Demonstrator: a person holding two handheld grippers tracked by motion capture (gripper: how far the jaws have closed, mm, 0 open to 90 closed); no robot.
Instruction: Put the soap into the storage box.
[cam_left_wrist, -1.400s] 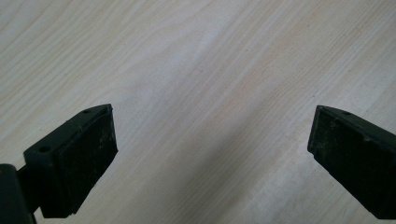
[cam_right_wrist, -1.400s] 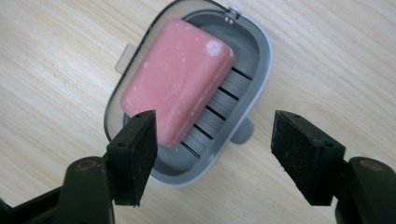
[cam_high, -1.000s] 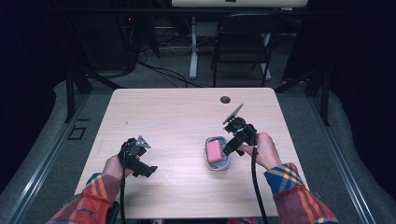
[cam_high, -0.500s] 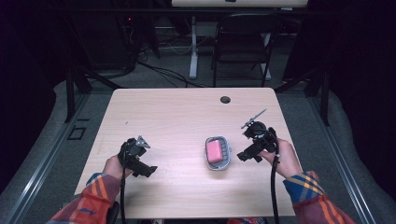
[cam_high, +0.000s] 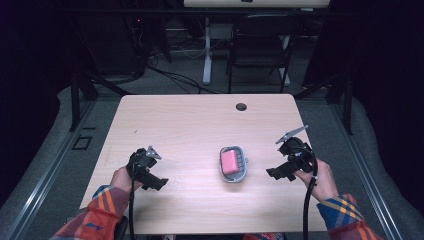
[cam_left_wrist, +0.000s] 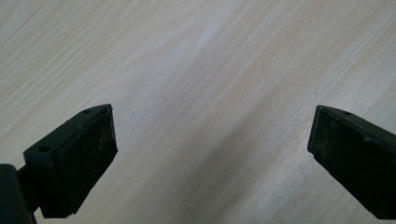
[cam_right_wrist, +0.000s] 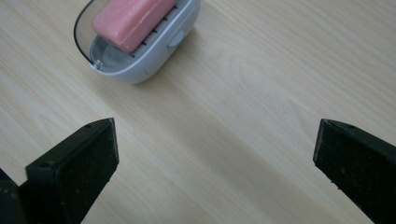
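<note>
A dark room surrounds a pale wooden worktop (cam_high: 200, 125), with a black chair (cam_high: 260, 50) behind its far edge and a small round black grommet (cam_high: 241, 106) near that edge. A grey soap dish (cam_high: 233, 164) sits right of centre toward the near side, and a pink bar of soap (cam_high: 230, 161) lies inside it. My left gripper (cam_high: 150, 175) rests low over the near left part of the worktop, its fingers (cam_left_wrist: 74, 163) spread wide over bare wood. My right gripper (cam_high: 282, 170) hangs near the right edge, just beside the dish but apart from it. Its fingers (cam_right_wrist: 74, 168) are also spread wide and hold nothing, with the dish ahead of them.
</note>
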